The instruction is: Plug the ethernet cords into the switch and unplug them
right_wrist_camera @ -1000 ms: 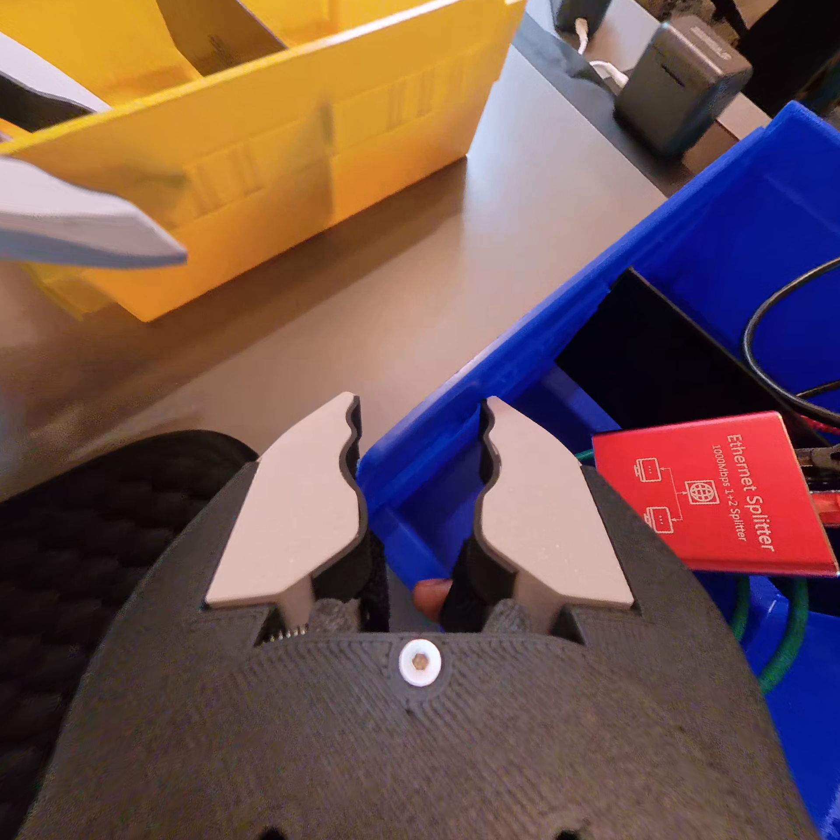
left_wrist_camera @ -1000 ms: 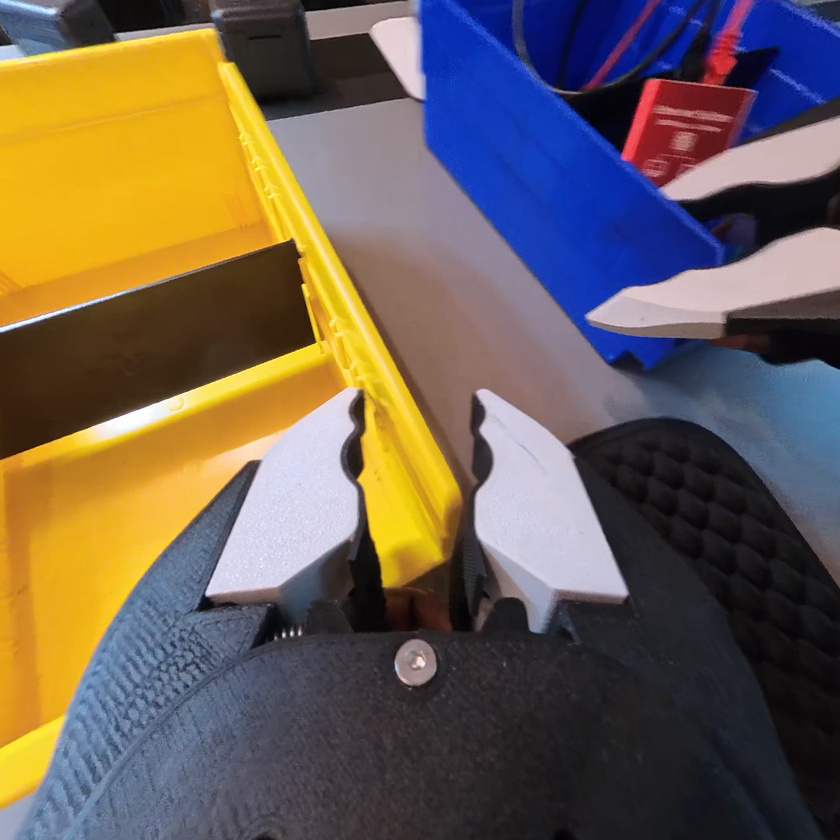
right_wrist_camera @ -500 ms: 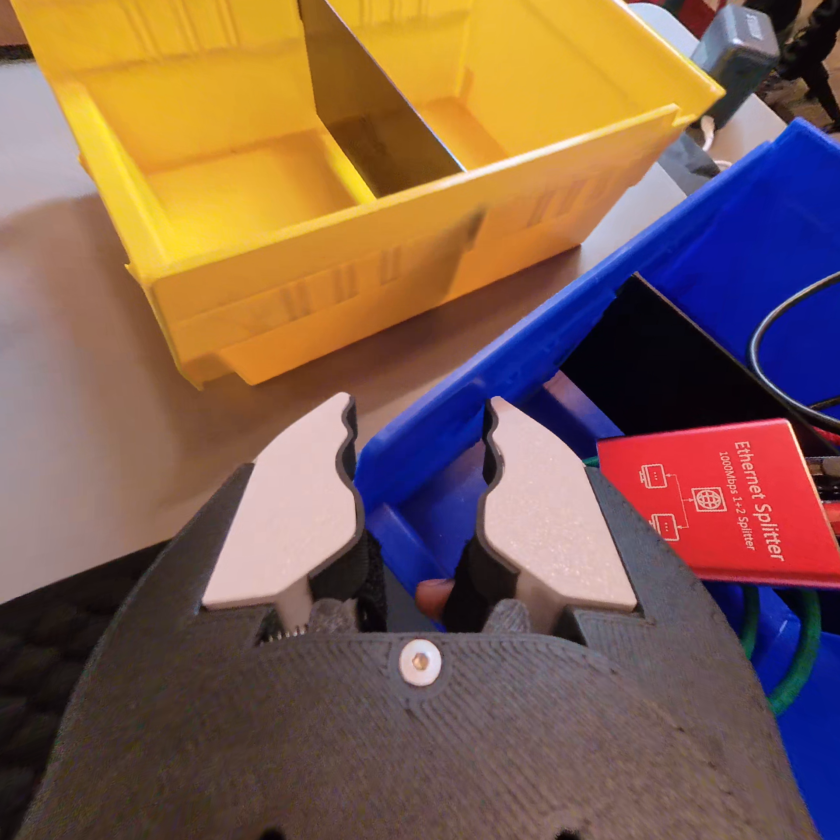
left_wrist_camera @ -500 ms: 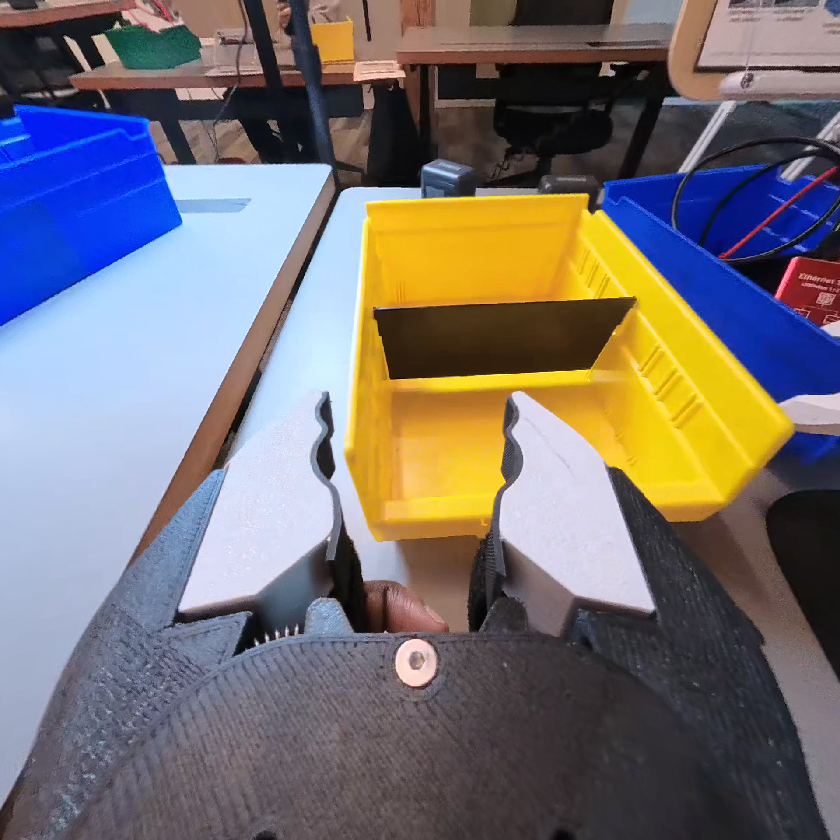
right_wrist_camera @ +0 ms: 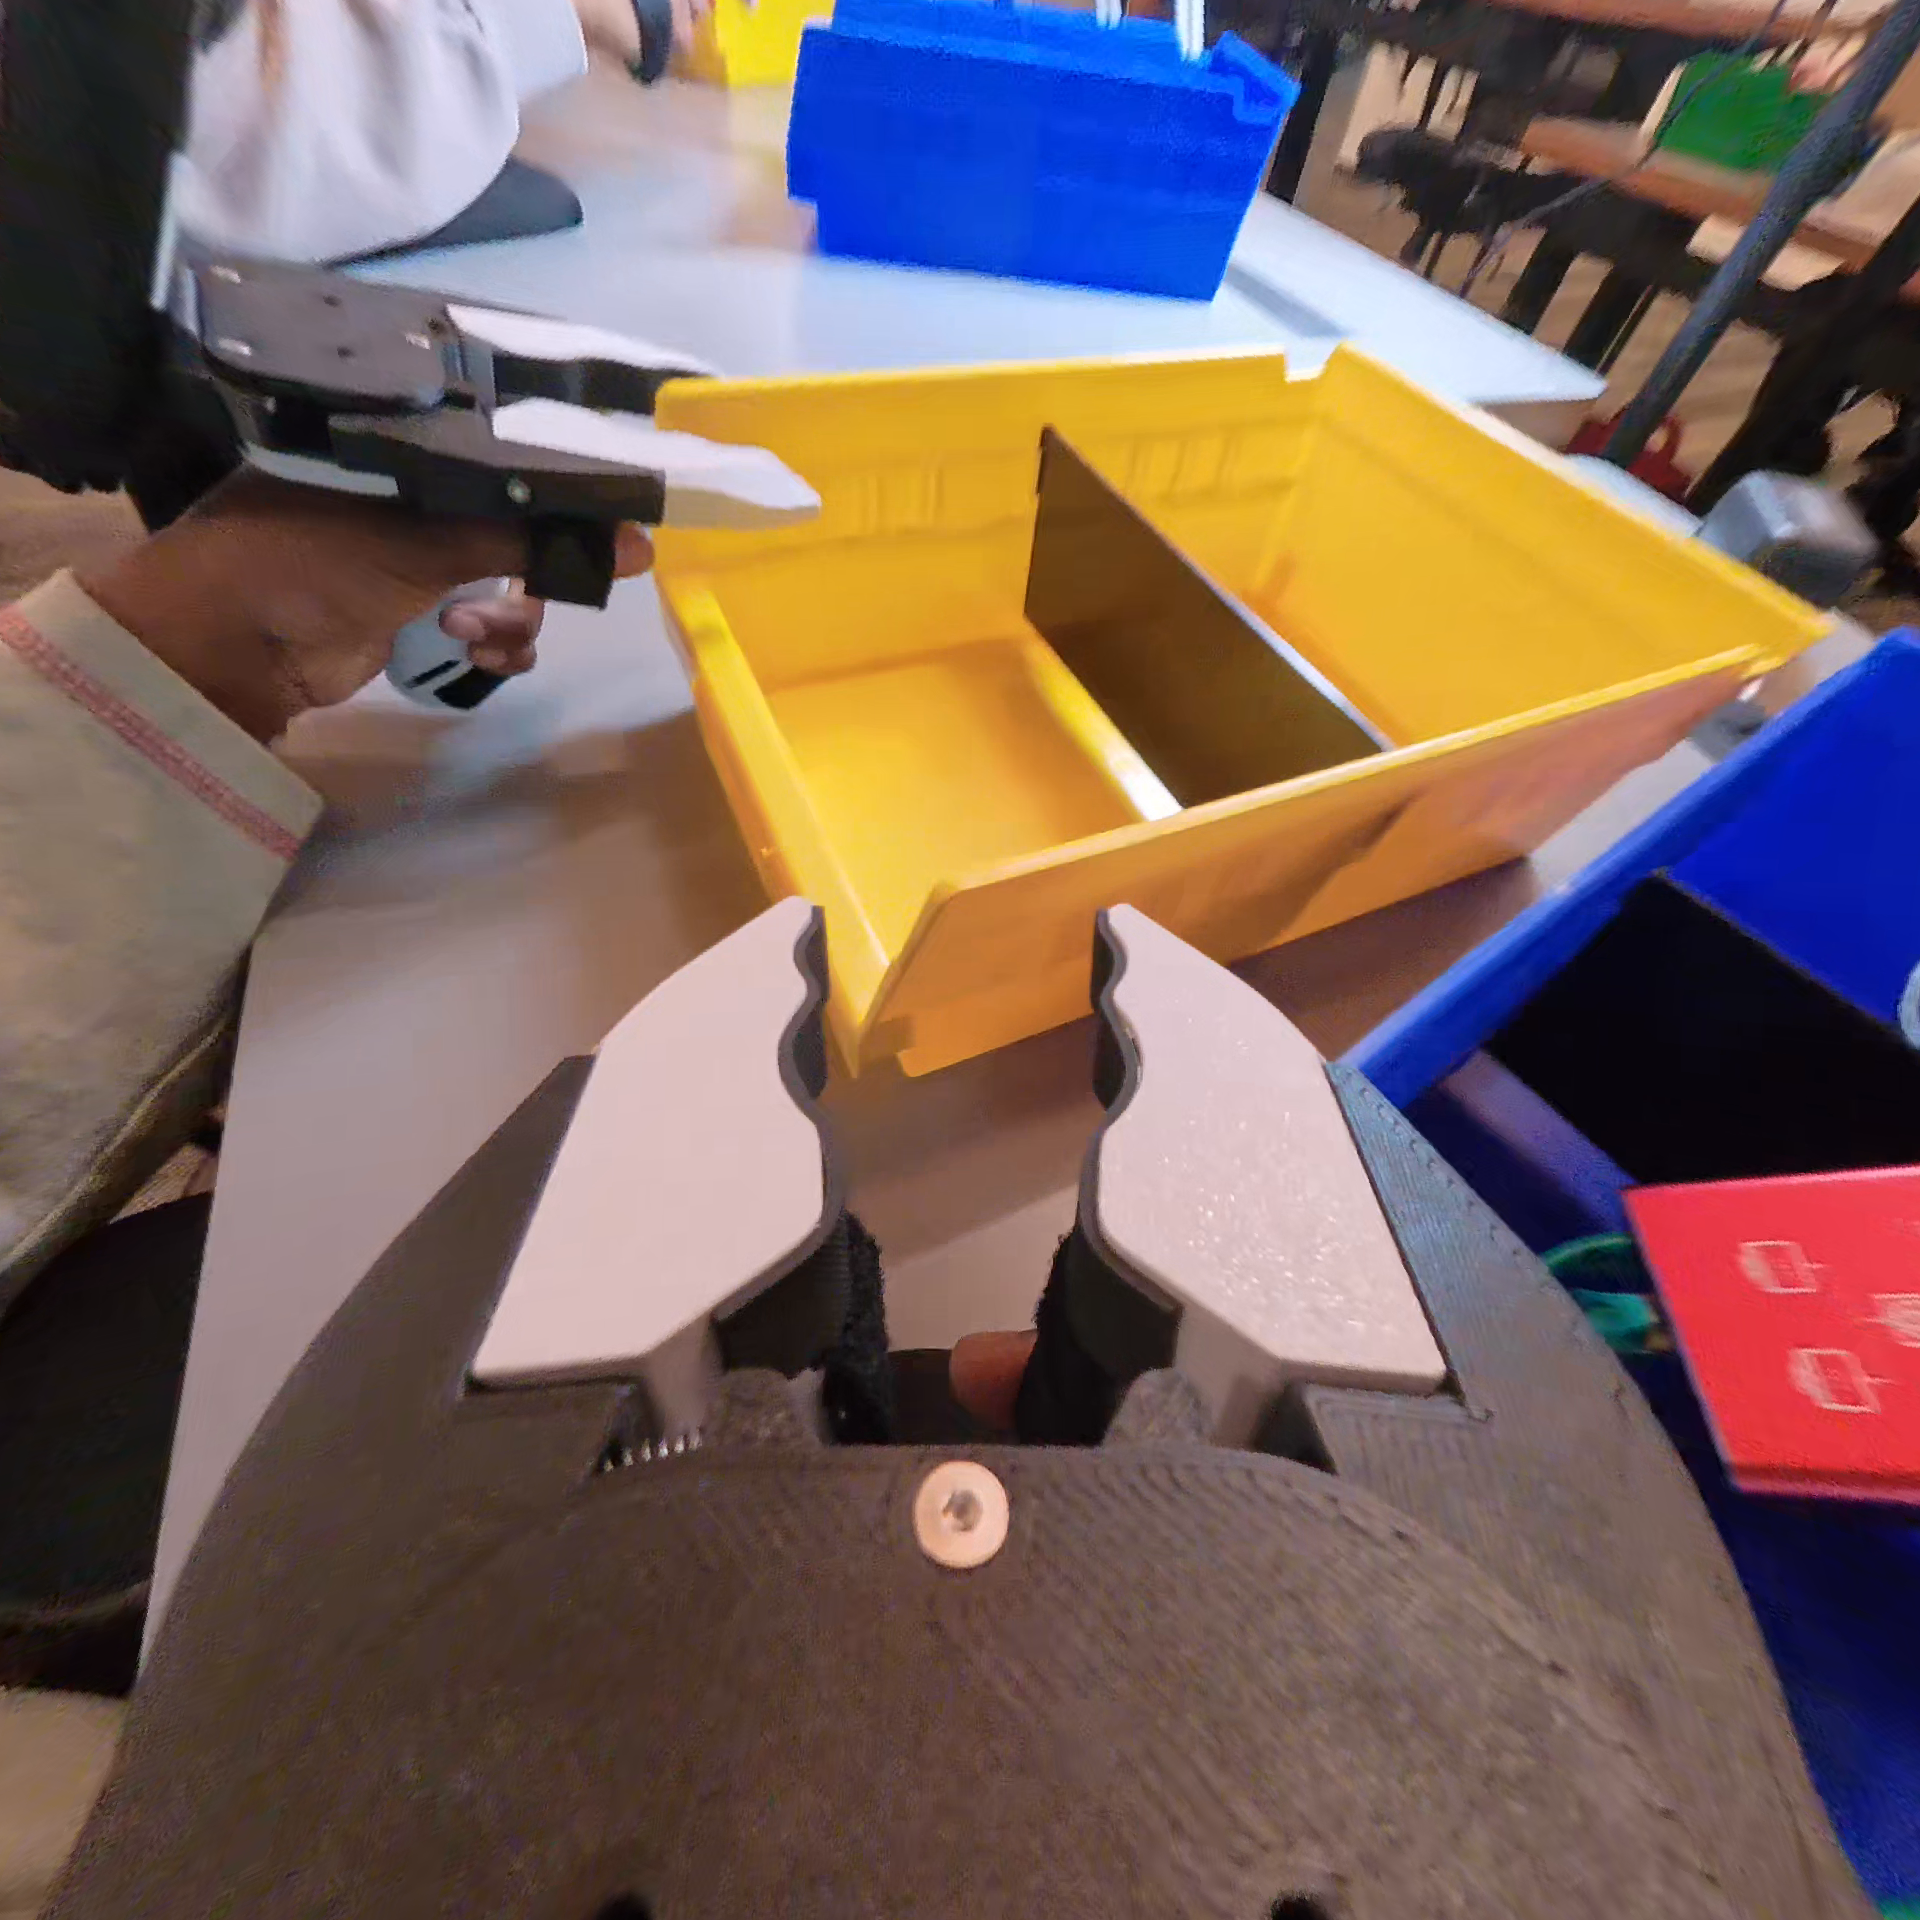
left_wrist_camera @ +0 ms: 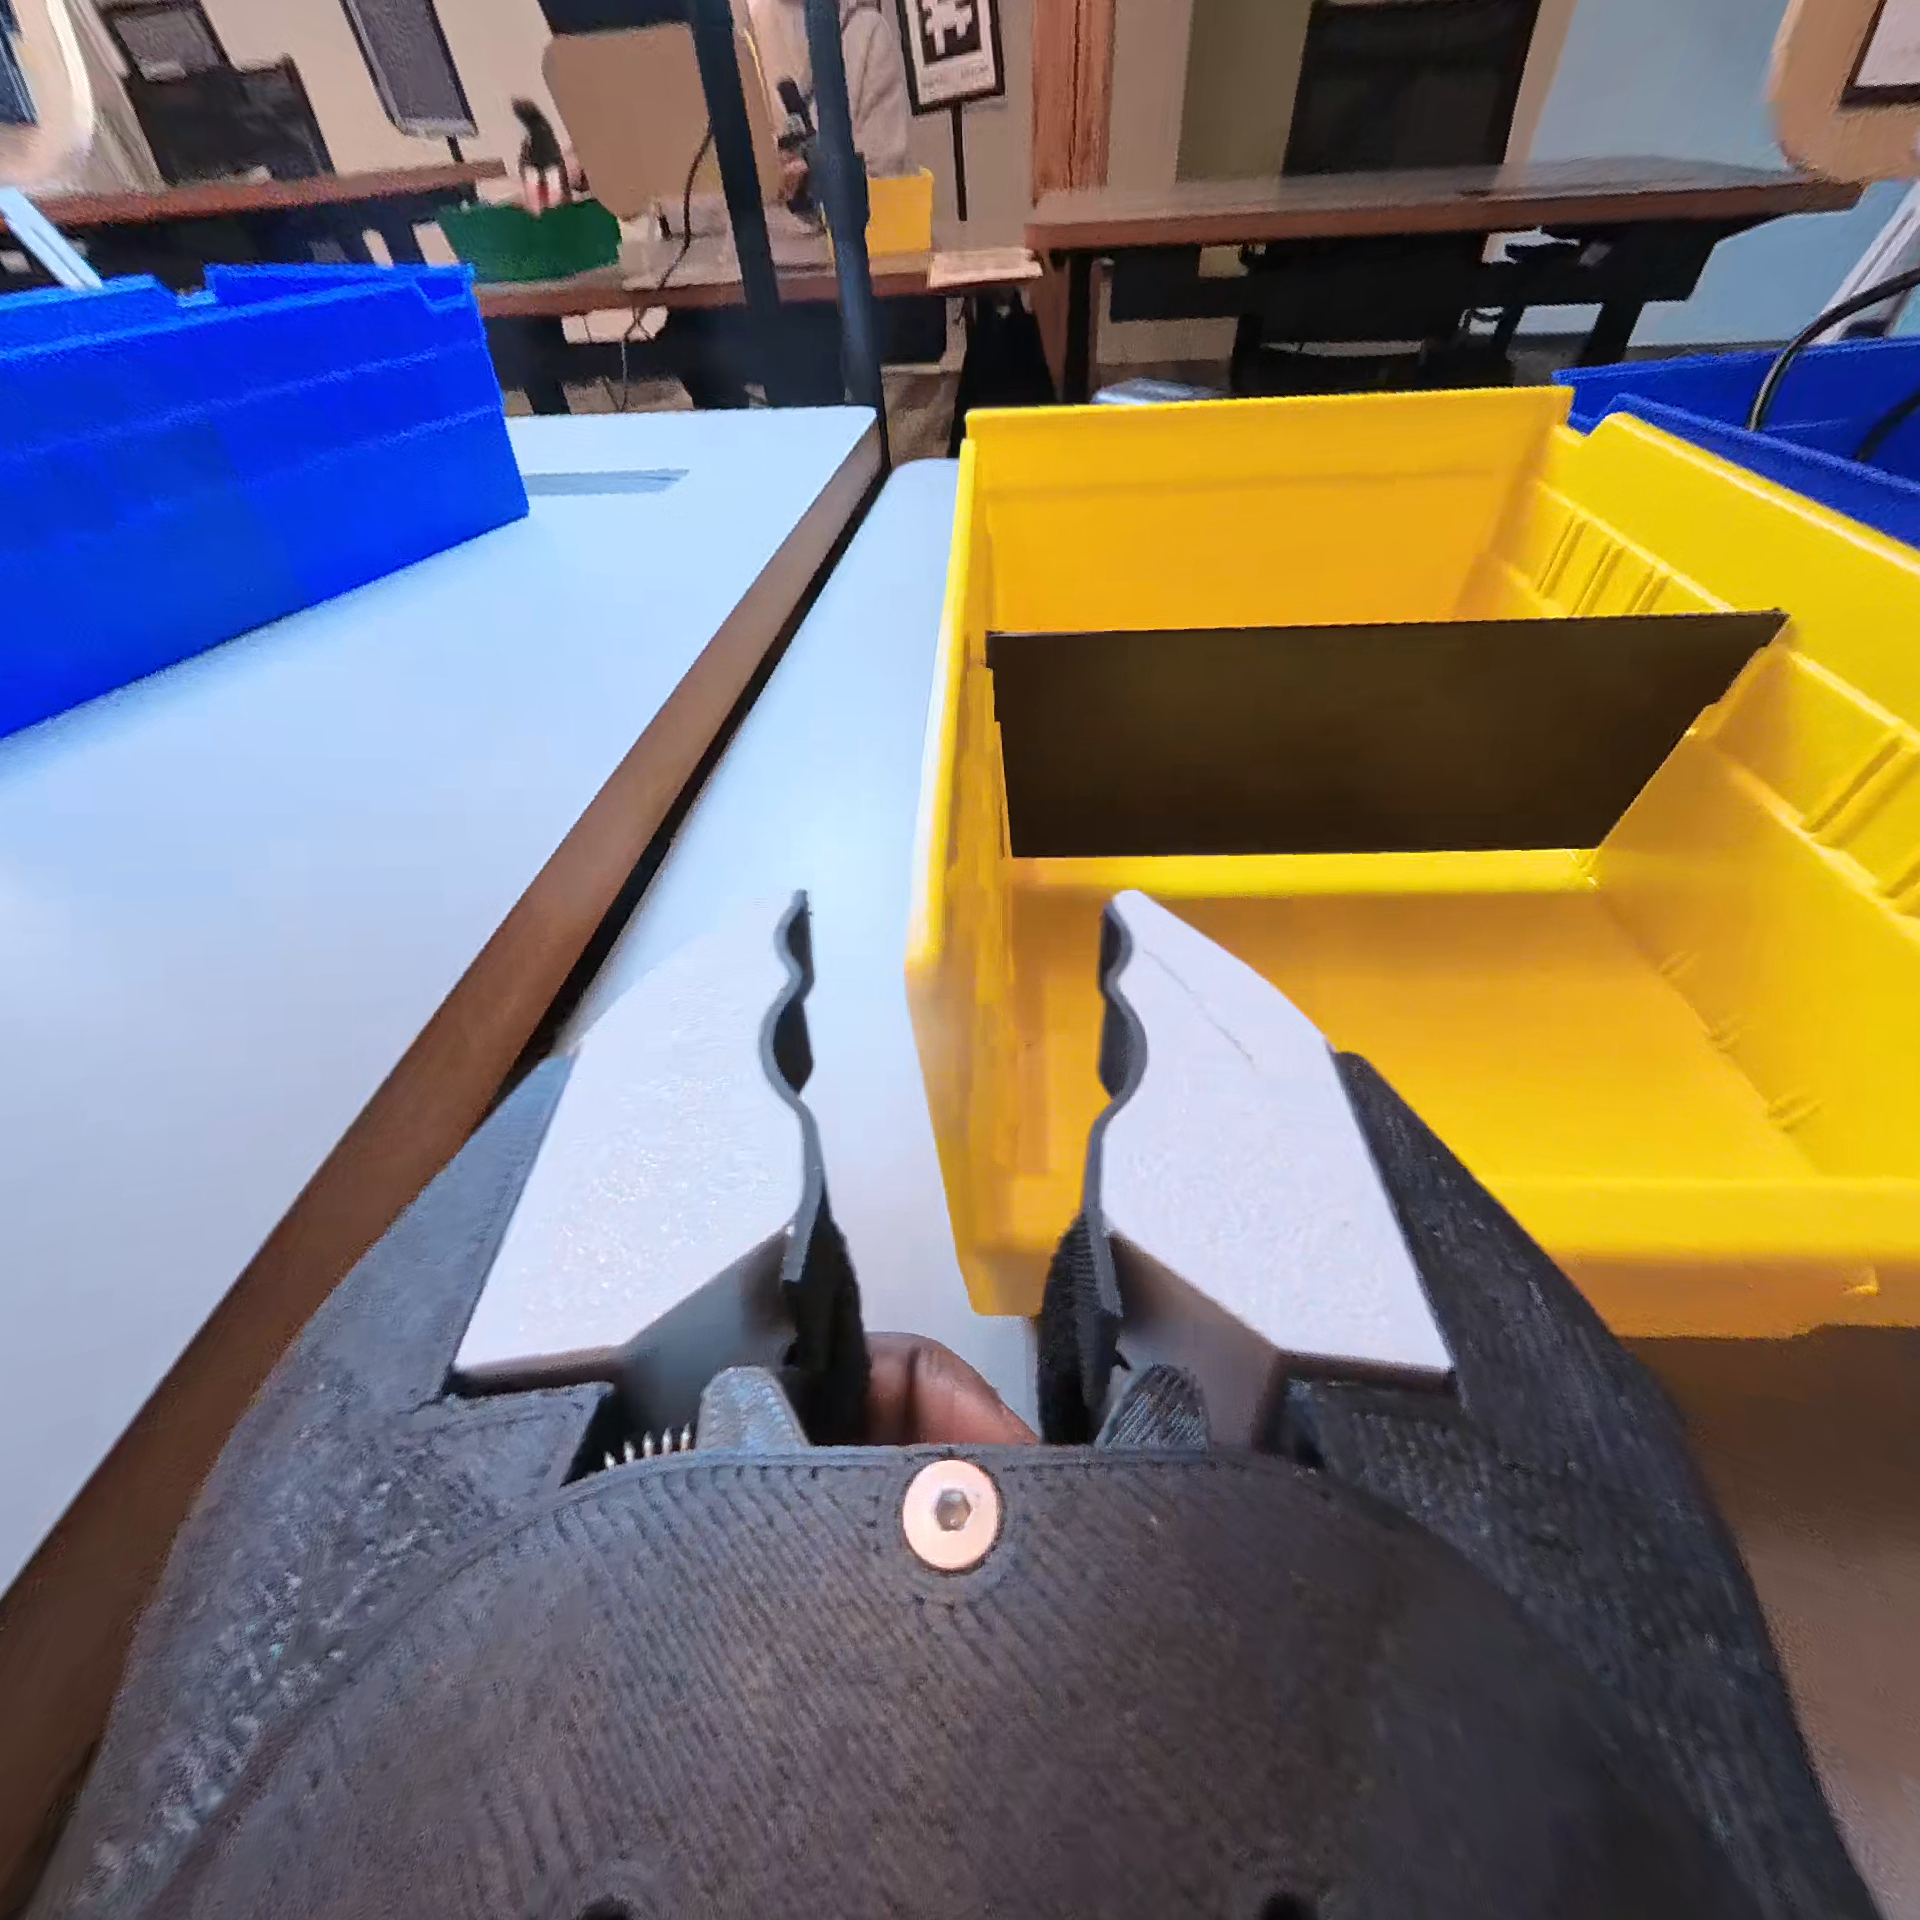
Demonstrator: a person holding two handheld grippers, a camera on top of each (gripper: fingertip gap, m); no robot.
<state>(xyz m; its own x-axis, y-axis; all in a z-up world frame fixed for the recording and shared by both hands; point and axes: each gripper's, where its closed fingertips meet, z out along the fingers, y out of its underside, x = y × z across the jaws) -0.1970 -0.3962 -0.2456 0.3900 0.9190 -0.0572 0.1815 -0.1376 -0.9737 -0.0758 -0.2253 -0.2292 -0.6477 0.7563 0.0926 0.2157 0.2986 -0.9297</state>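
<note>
A red box (right_wrist_camera: 1797, 1340) lies in a blue bin (right_wrist_camera: 1621, 862) at the right of the right wrist view, with a bit of green cord (right_wrist_camera: 1595, 1283) under it. My right gripper (right_wrist_camera: 956, 925) is open and empty, above the table near the corner of a yellow bin (right_wrist_camera: 1351, 831). My left gripper (left_wrist_camera: 951, 914) is open and empty, over the near left corner of the yellow bin (left_wrist_camera: 945, 935). It also shows in the right wrist view (right_wrist_camera: 727, 468), held by a hand at the bin's left end. The blue bin's far edge (left_wrist_camera: 1756, 457) and a black cord (left_wrist_camera: 1808, 353) show at right.
The yellow bin has a black divider (left_wrist_camera: 1340, 748) and bare compartments. Another blue bin (left_wrist_camera: 229, 457) stands on the neighbouring table (left_wrist_camera: 312, 790) at left. A dark gap (left_wrist_camera: 665, 748) separates the two tables. A person's sleeve (right_wrist_camera: 114, 862) is at the left. Desks and chairs stand behind.
Both grippers have drawn back and lifted away from the bins. The left view swung from the gap between the bins to the yellow bin's left corner. The right view pulled off the blue bin's corner.
</note>
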